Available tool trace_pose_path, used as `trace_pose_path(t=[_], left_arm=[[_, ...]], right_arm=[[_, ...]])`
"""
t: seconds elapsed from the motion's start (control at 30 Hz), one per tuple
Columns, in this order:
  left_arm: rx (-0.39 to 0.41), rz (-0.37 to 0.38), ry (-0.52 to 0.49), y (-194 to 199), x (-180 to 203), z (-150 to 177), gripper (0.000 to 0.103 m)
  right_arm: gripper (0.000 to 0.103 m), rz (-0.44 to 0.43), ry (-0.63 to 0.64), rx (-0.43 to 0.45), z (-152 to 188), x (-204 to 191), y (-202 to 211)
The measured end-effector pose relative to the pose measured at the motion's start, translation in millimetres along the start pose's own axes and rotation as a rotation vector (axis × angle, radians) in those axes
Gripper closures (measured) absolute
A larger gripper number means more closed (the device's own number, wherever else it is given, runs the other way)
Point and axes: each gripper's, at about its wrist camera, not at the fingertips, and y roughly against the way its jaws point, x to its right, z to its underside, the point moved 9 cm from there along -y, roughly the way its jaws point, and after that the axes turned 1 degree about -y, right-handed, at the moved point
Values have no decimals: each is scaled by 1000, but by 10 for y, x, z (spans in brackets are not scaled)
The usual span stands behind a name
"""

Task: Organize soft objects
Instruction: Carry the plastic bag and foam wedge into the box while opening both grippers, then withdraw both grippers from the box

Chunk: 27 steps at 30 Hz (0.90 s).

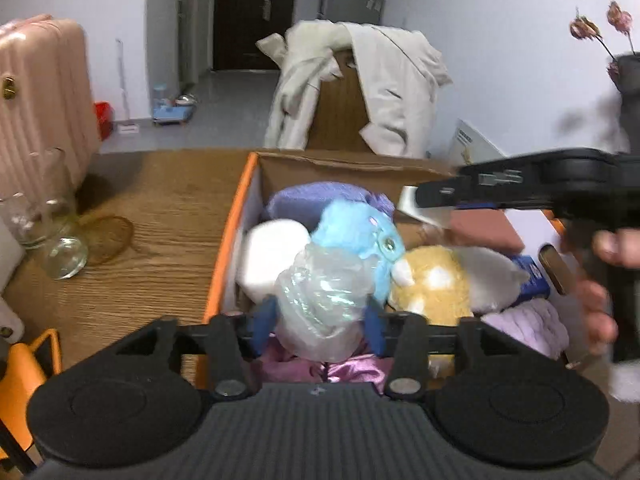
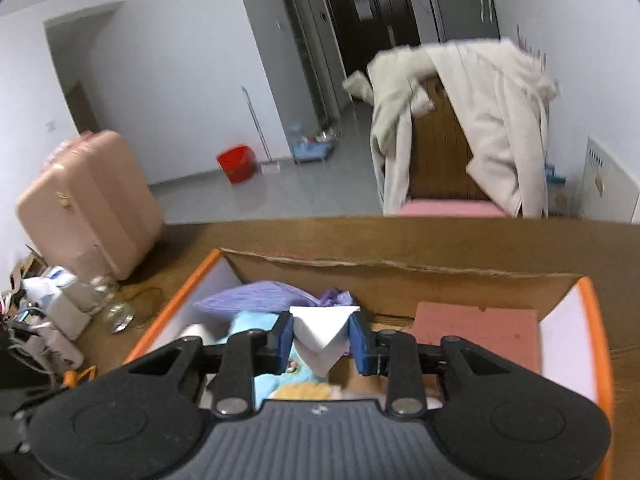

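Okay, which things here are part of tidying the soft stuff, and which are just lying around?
Part of the job:
cardboard box
clear plastic bag between the left gripper's jaws
white folded piece in the right gripper
blue plush
yellow plush

Lying about:
pink suitcase
glass jar
red bucket

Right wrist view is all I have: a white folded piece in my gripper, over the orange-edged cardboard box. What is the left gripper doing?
Observer: The left gripper has a crumpled clear plastic bag between its blue pads, above the near end of the orange-edged cardboard box. I cannot tell whether the pads squeeze it.
Operator: What lies in the box's near right corner?
Observer: A fluffy lilac cloth, next to a yellow-and-white plush toy.
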Motion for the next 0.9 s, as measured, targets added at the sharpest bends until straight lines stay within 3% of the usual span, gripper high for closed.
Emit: trace_pose_path(t=[0.03, 0.1, 0.17, 0.3, 0.53, 0.6, 0.77, 0.9], left_arm=[[9, 0, 1, -3, -13, -11, 37], [33, -8, 3, 32, -45, -23, 30], [47, 6, 7, 83, -69, -59, 28], [88, 18, 20, 272, -89, -158, 25], [167, -12, 29, 853, -115, -181, 21], [194, -34, 24, 1040, -122, -112, 20], [259, -87, -6, 1591, -87, 154, 20], [347, -118, -19, 2070, 36, 366, 14]], right_arm=[[68, 16, -5, -4, 9, 22, -71], [60, 46, -10, -12, 40, 68, -150], [54, 52, -19, -3, 51, 96, -142], [54, 50, -16, 32, 17, 58, 88], [44, 96, 96, 91, 158, -172, 917], [41, 126, 133, 127, 301, -234, 1245], [27, 109, 180, 218, 679, -358, 2030], [24, 108, 212, 280, 1034, -467, 2532]])
